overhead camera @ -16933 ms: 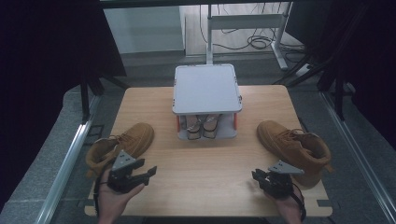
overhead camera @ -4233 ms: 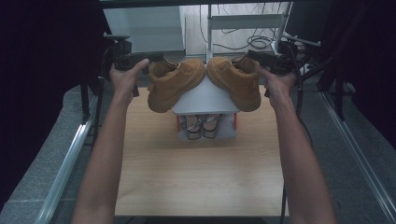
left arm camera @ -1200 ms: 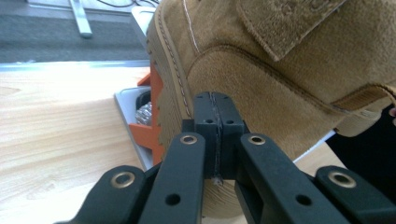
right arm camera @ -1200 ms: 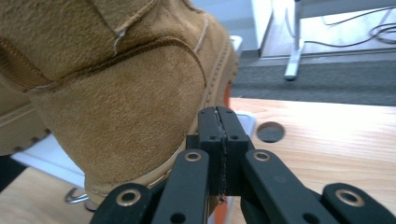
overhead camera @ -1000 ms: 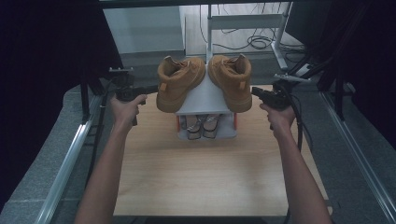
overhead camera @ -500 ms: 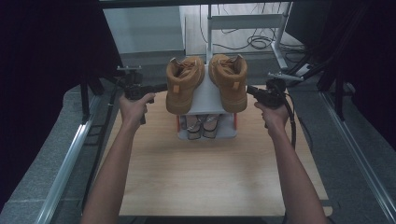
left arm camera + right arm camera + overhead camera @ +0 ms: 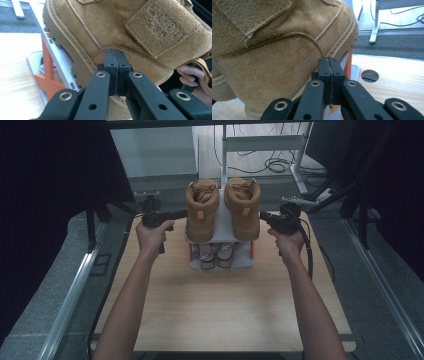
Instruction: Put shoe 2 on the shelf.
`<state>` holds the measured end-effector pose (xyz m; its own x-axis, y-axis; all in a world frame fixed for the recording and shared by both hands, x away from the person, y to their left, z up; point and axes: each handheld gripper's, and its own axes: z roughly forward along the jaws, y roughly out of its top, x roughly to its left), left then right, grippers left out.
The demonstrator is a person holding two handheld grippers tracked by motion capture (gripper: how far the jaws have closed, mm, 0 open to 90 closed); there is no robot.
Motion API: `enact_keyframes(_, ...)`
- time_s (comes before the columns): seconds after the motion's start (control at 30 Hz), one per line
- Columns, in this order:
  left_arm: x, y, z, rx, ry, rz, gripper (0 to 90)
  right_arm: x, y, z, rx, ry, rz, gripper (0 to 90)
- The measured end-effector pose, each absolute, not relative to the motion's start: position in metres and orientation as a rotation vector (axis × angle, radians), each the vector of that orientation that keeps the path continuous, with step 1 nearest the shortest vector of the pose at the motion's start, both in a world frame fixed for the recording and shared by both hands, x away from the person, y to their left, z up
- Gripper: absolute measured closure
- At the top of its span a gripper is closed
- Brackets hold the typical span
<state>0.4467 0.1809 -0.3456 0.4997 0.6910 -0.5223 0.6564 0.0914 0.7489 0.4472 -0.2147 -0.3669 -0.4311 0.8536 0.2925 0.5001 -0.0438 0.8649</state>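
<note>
Boots side by side on top of grey rack (image 7: 220, 220), heels toward you, toes and long axes pointing away. Your left gripper (image 7: 176, 213) jaws pressed together, empty, tips at outer heel side of left boot (image 7: 202, 210). Your right gripper (image 7: 266, 218) jaws likewise closed on nothing, tips against outer heel side of right boot (image 7: 243, 207)

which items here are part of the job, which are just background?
In the job:
- left boot and right boot, both on the rack's top shelf
- grey shoe rack
- left gripper, jaws shut
- right gripper, jaws shut

Lying about:
- shoes on lower shelf
- wooden table
- cables on the floor
</note>
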Motion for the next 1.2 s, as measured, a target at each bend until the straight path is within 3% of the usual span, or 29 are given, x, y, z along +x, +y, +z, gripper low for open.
enact_keyframes(0.27,0.447,0.176,-0.347,1.6,1.177,0.028,90.0,0.446,-0.193,-0.368,1.382,1.968,1.479,89.5)
enact_keyframes(1.2,0.443,0.163,-0.347,1.639,1.162,0.09,90.0,0.447,-0.186,-0.368,1.374,1.978,1.453,89.5)
